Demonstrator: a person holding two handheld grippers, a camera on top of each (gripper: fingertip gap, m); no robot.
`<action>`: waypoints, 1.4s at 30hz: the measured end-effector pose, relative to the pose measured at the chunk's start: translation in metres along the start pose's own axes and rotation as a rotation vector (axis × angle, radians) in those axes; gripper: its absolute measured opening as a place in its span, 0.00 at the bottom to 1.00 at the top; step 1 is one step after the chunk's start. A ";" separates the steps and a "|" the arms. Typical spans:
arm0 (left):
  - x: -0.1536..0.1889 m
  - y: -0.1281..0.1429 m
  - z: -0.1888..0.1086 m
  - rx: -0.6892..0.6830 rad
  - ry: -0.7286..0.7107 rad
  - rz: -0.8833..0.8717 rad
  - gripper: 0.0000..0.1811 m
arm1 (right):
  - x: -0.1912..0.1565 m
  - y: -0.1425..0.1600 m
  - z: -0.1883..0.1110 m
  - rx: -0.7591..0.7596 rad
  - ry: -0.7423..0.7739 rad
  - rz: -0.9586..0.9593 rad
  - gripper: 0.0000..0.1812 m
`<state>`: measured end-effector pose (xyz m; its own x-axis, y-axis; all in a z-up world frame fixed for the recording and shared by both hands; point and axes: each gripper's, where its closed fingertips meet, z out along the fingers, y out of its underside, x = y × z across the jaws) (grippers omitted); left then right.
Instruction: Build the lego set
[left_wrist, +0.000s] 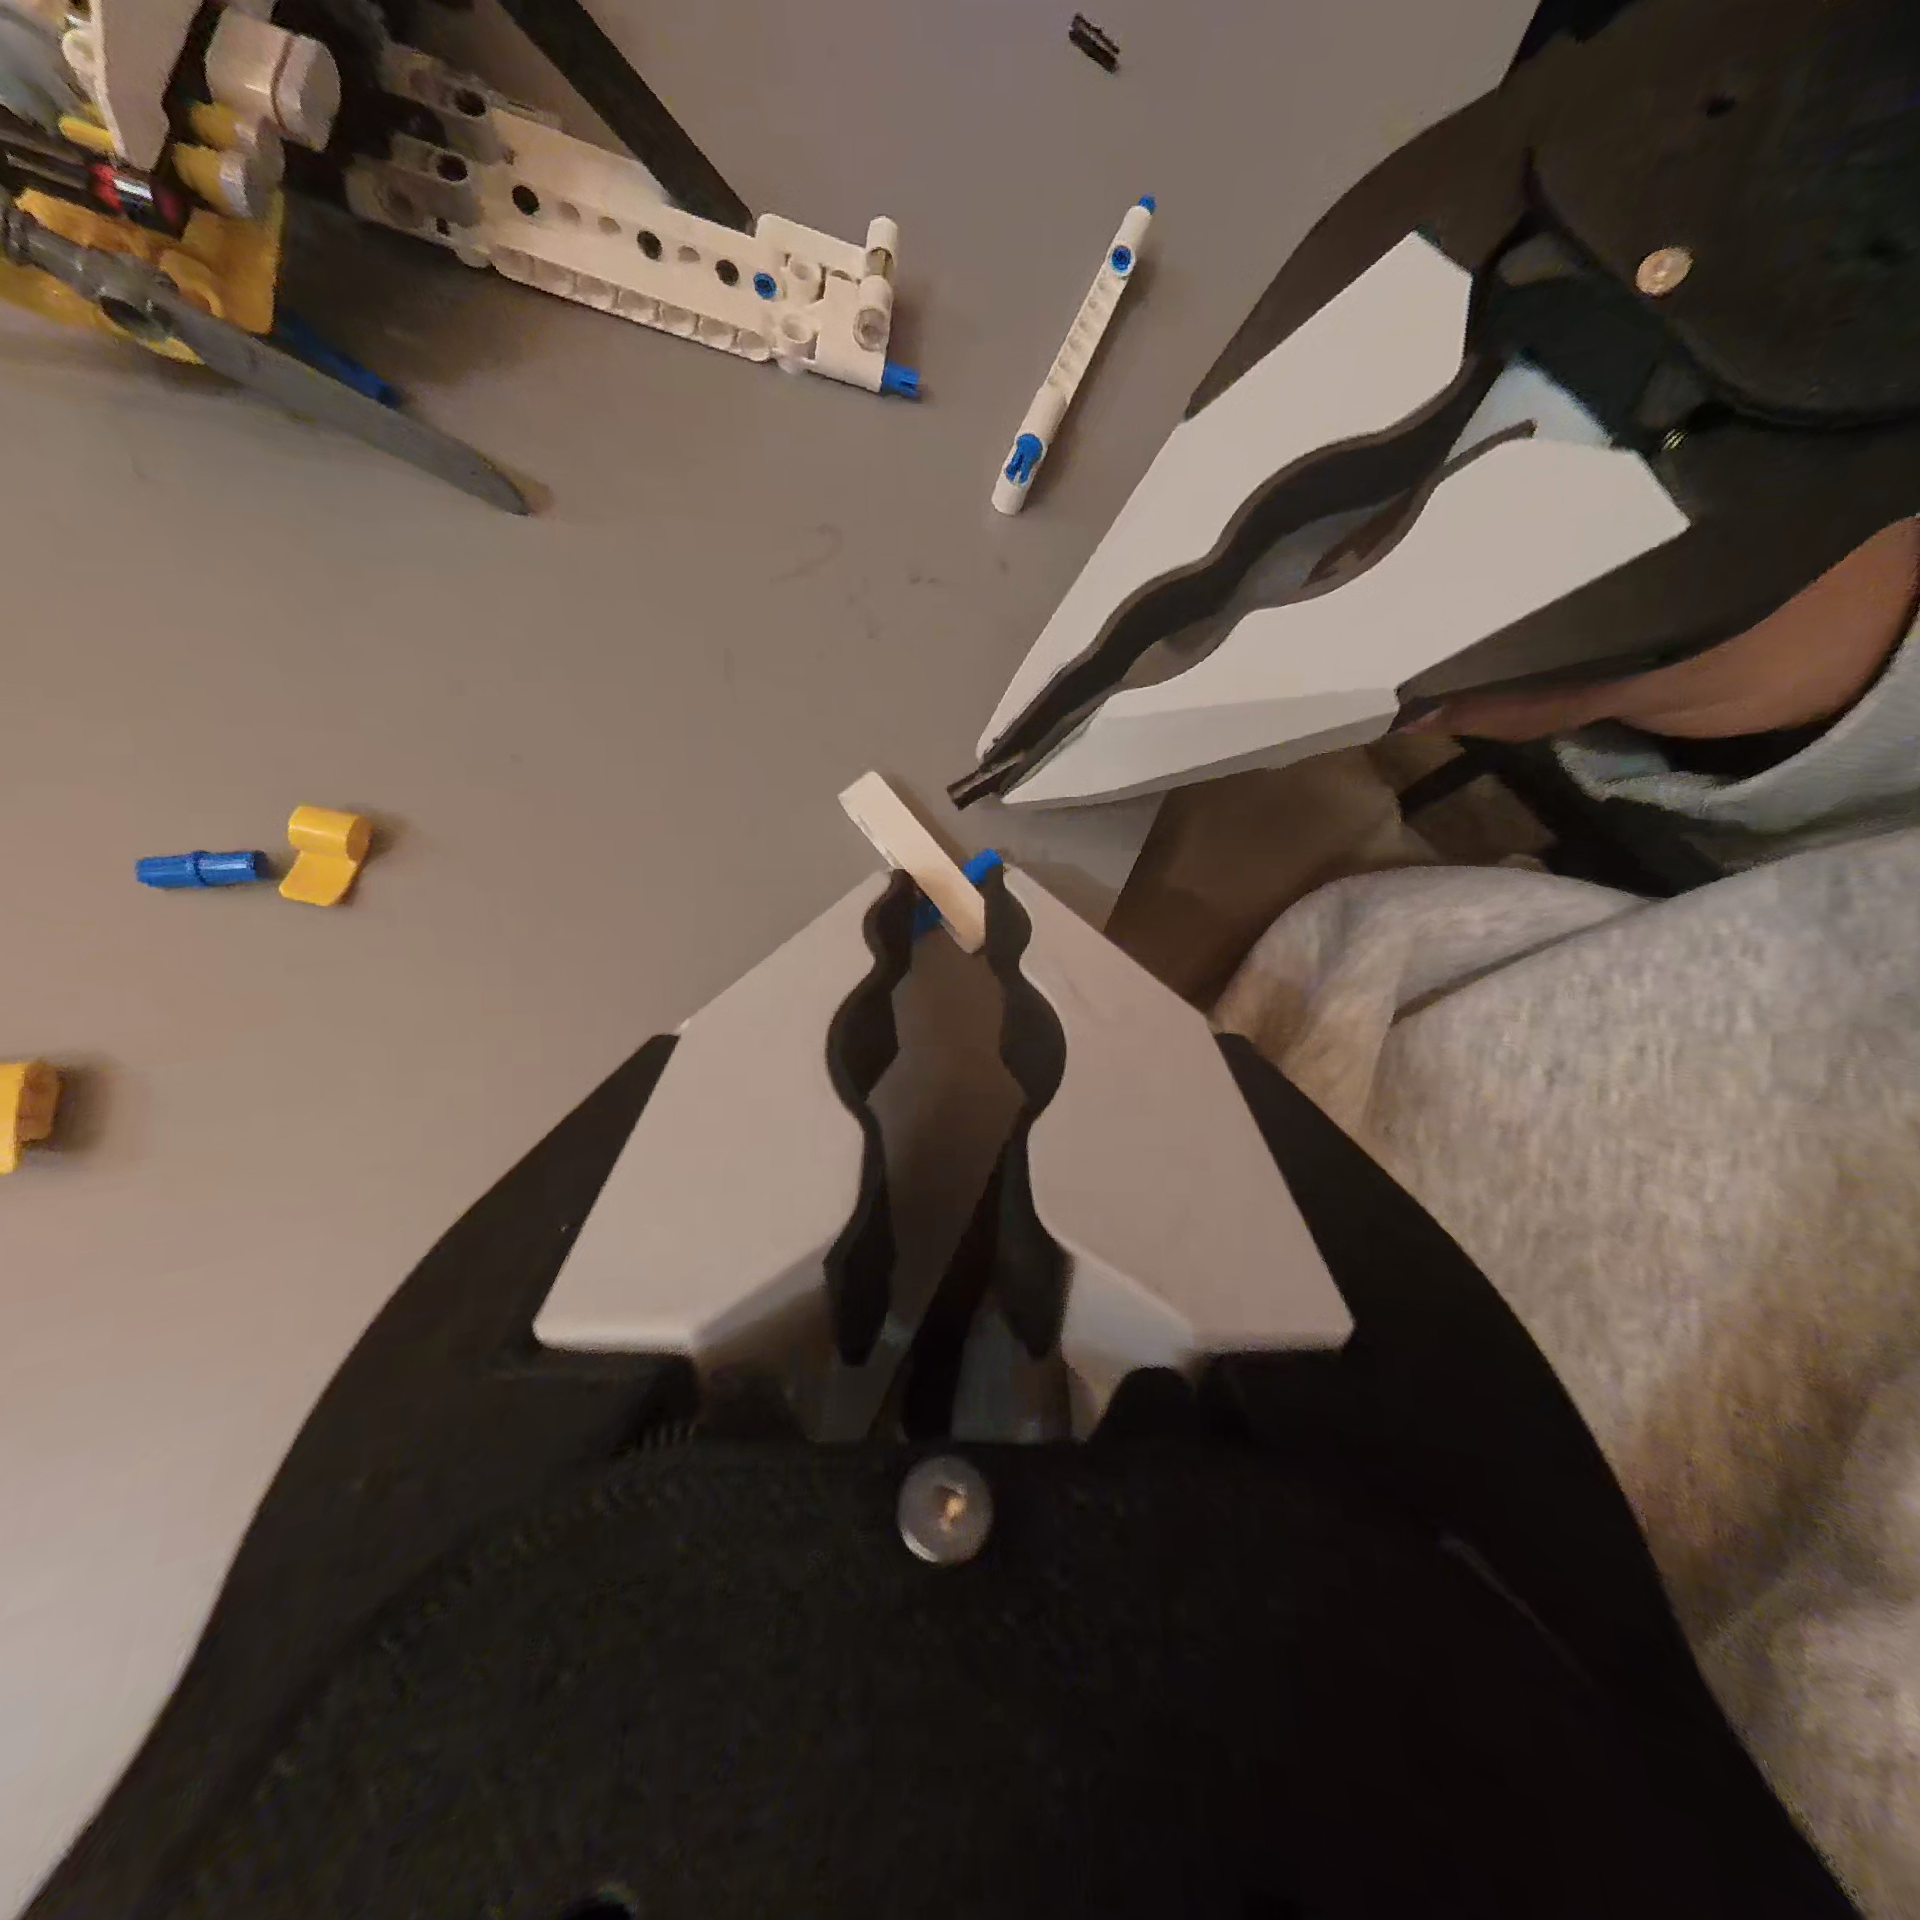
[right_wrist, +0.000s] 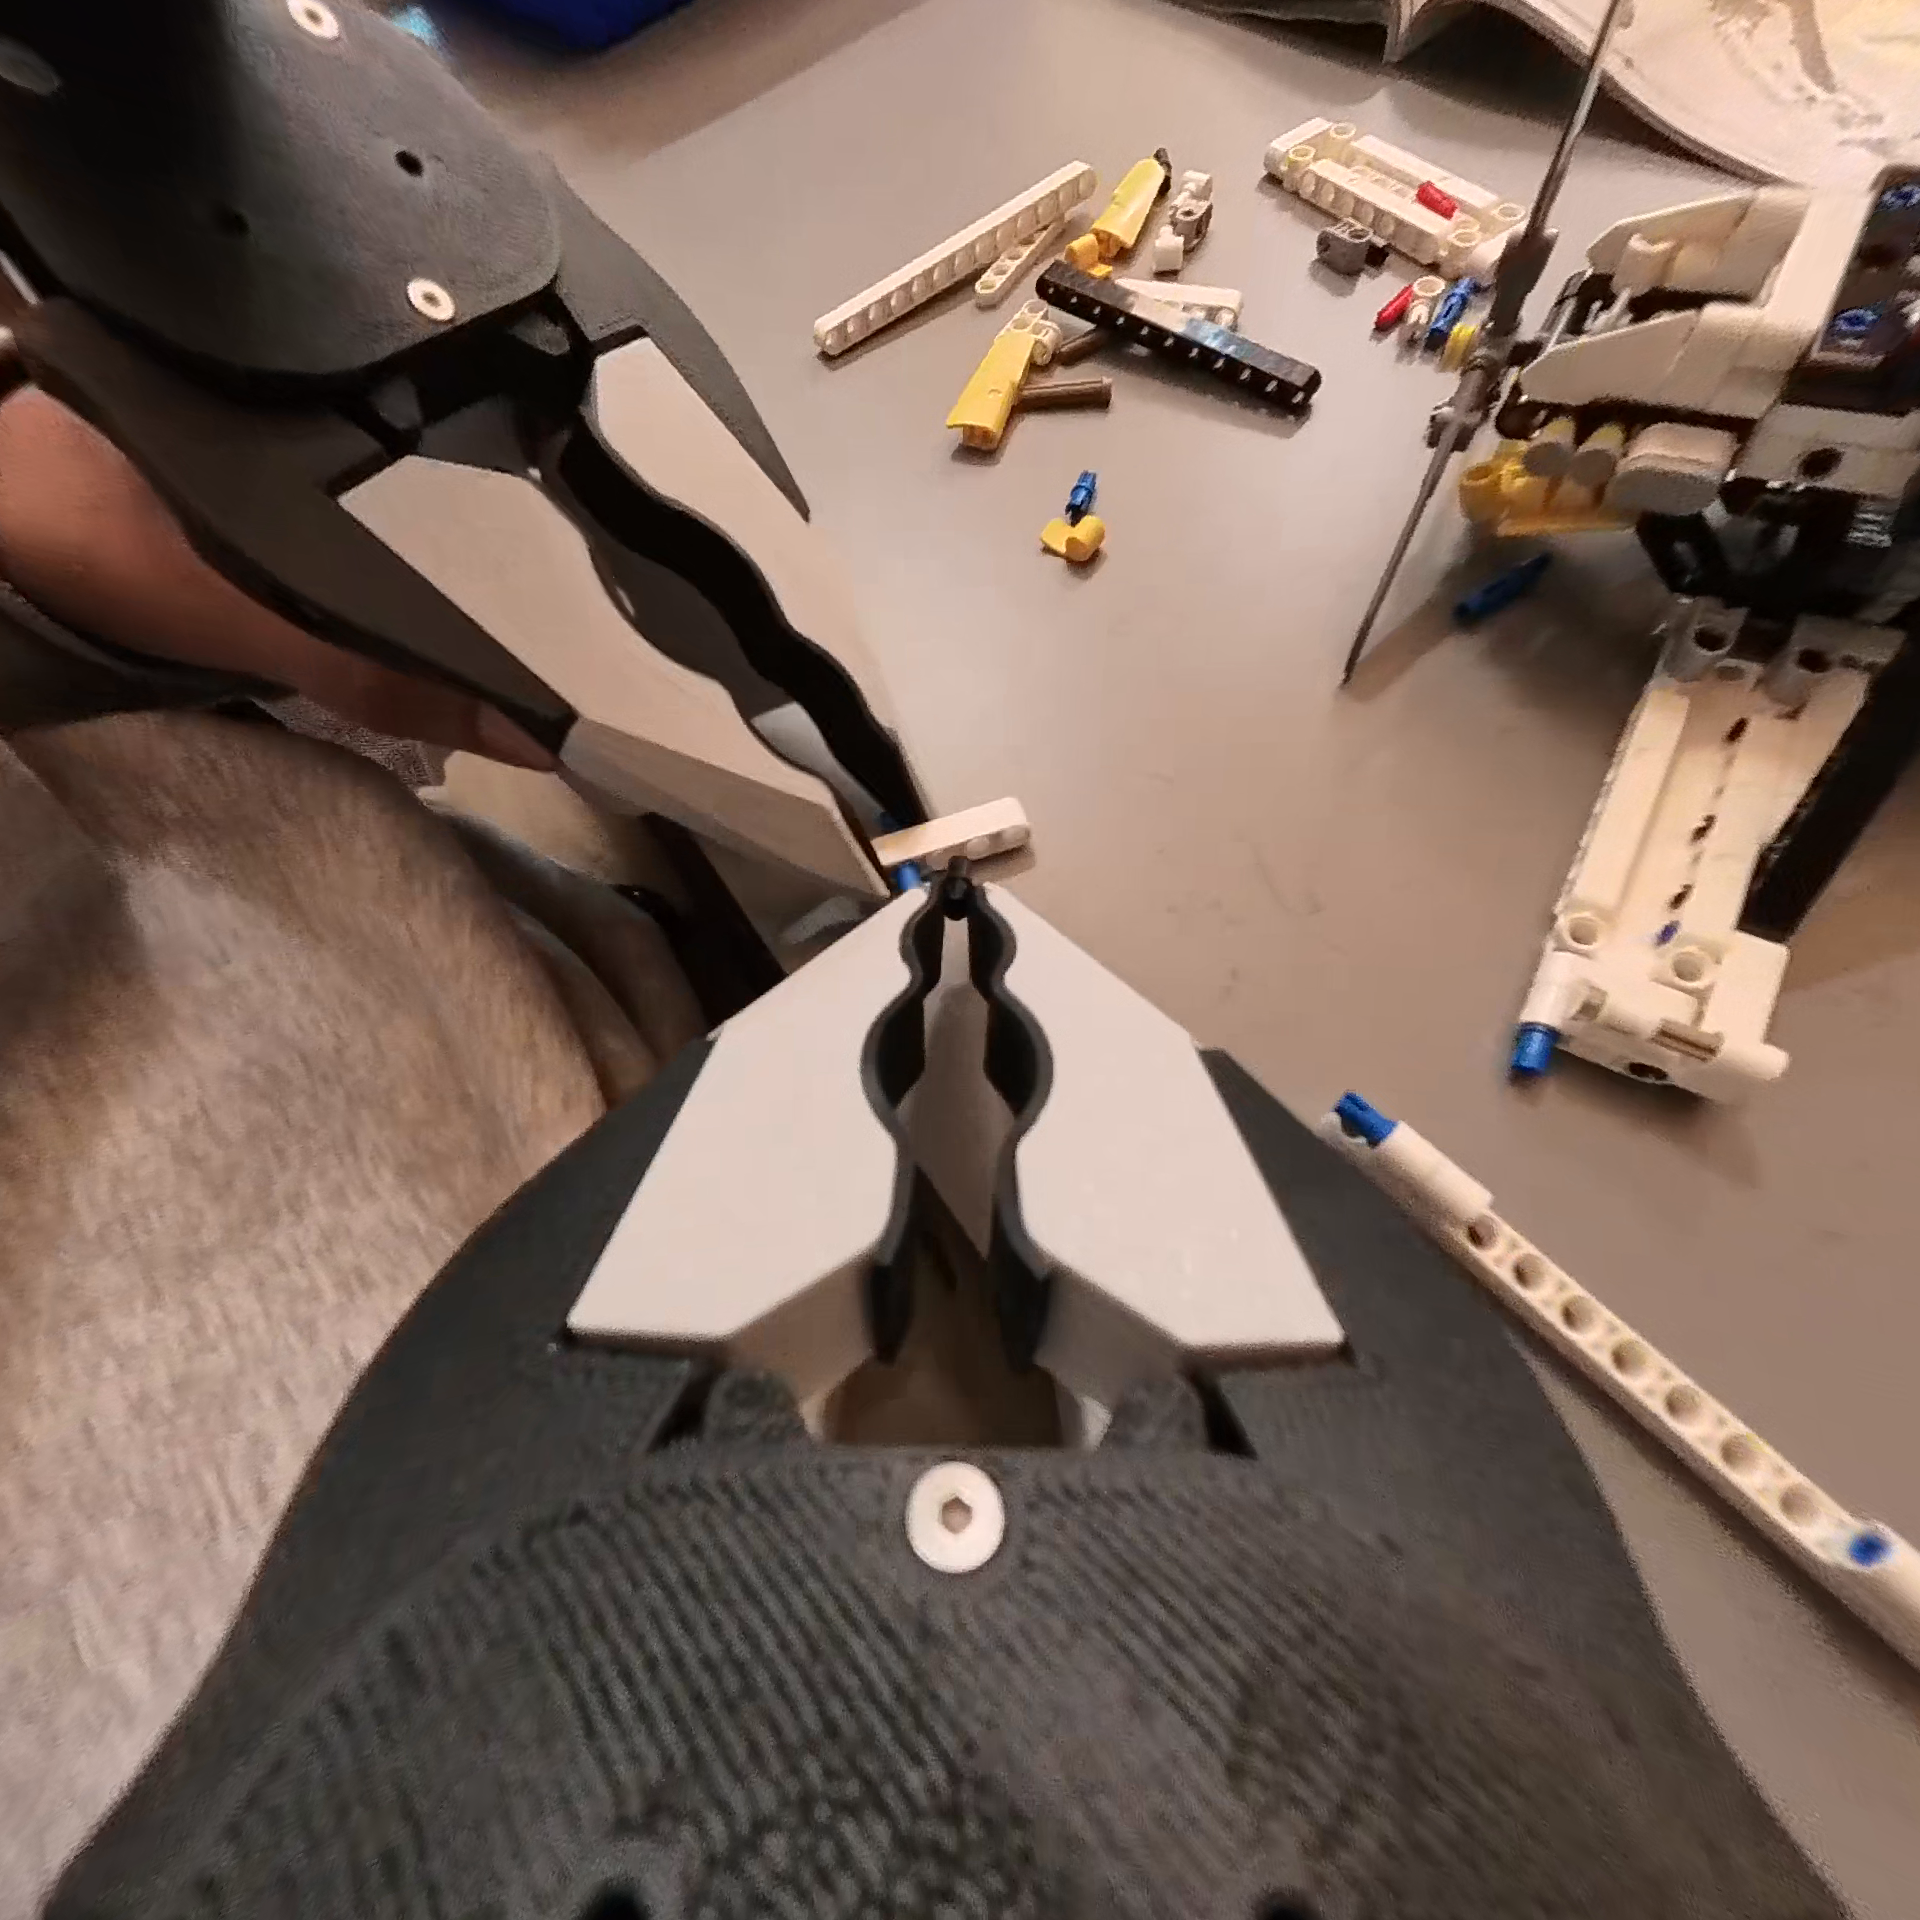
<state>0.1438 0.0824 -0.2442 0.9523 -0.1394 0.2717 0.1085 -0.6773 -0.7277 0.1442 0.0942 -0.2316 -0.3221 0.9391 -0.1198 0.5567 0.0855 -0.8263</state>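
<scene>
My left gripper (left_wrist: 943, 891) is shut on a short white beam (left_wrist: 914, 860) with a blue pin (left_wrist: 979, 864) in it, held near the table's front edge. My right gripper (right_wrist: 956, 902) is shut on a small black pin (right_wrist: 954, 885), its tip just below the white beam (right_wrist: 956, 831). In the left wrist view the right gripper (left_wrist: 987, 779) comes in from the right with the black pin (left_wrist: 975, 788) a short gap from the beam. The part-built white, yellow and black model (right_wrist: 1704, 540) stands on the table at the right, and also shows in the left wrist view (left_wrist: 436, 197).
A long white beam with blue pins (left_wrist: 1070, 358) lies by the model, also in the right wrist view (right_wrist: 1621, 1340). A blue pin (left_wrist: 203, 868) and yellow pieces (left_wrist: 324, 854) lie at left. A pile of loose parts (right_wrist: 1132, 281) and an open booklet (right_wrist: 1714, 73) lie farther off. A grey-clothed leg (left_wrist: 1621, 1195) is beside the table. Only a small space, under 4 cm, lies between the two pairs of fingers.
</scene>
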 end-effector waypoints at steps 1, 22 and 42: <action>0.001 0.000 -0.001 0.008 0.024 -0.025 0.07 | -0.001 0.000 0.001 0.003 -0.004 -0.004 0.02; 0.006 -0.005 -0.010 0.089 0.255 -0.227 0.05 | -0.012 -0.002 0.004 -0.014 -0.082 -0.234 0.02; 0.001 -0.003 -0.006 0.057 0.185 -0.228 0.05 | -0.008 -0.001 0.009 0.044 -0.068 -0.022 0.02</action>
<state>0.1426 0.0803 -0.2381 0.8341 -0.1214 0.5381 0.3340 -0.6652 -0.6677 0.1391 0.0837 -0.2345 -0.3865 0.9120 -0.1370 0.5153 0.0903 -0.8522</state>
